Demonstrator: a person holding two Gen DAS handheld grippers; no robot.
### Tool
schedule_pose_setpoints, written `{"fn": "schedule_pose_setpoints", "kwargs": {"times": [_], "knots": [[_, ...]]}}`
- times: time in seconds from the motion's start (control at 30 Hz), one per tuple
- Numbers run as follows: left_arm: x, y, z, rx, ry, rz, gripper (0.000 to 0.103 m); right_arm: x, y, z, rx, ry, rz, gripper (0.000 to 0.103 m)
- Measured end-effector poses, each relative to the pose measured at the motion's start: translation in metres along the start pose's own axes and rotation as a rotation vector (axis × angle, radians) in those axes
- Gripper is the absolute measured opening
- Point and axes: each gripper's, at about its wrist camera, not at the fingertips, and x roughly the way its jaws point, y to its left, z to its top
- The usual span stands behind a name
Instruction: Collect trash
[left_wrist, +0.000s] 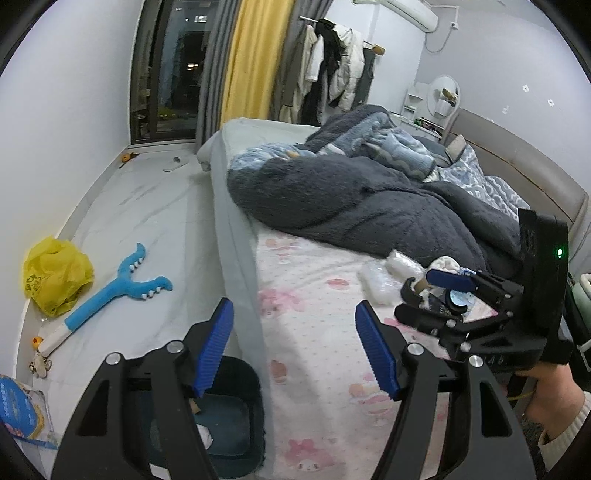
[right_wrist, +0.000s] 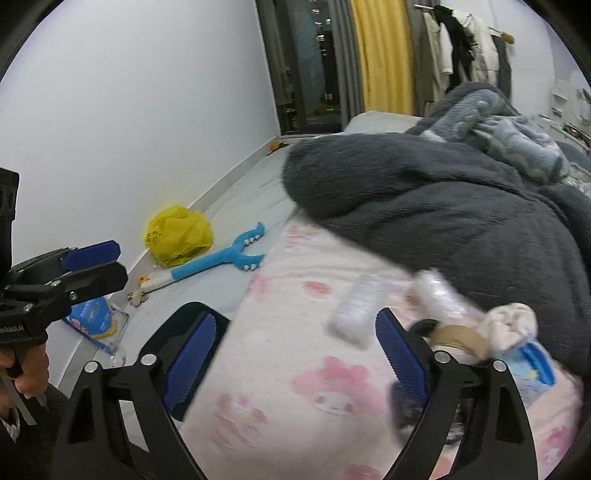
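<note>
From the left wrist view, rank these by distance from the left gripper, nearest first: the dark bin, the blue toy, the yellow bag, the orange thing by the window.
1. Dark bin: on the floor just below the left gripper, beside the bed.
2. Blue toy: on the floor, off to the left.
3. Yellow bag: beyond the toy, against the wall.
4. Orange thing: far end, by the window.

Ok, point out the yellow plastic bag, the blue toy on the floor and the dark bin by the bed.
yellow plastic bag (left_wrist: 55, 275), left wrist view, middle of the crumpled bag.
blue toy (left_wrist: 110, 291), left wrist view, on its handle.
dark bin (left_wrist: 251, 373), left wrist view, on its rim.
</note>
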Motion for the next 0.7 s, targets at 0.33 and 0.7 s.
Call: {"fn": "schedule_pose_setpoints", "kwargs": {"times": [0.33, 0.7], "knots": [[0.026, -0.037, -0.006, 0.049, 0.041, -0.057, 0.076, -0.022, -0.057, -0.012, 0.062, -0.007, -0.072, 0.082], [0.051, -0.075, -0.012, 0.119, 0.075, -0.114, 0.083, -0.019, -0.101, -0.031, 0.125, 0.037, -0.093, 0.071]]}}
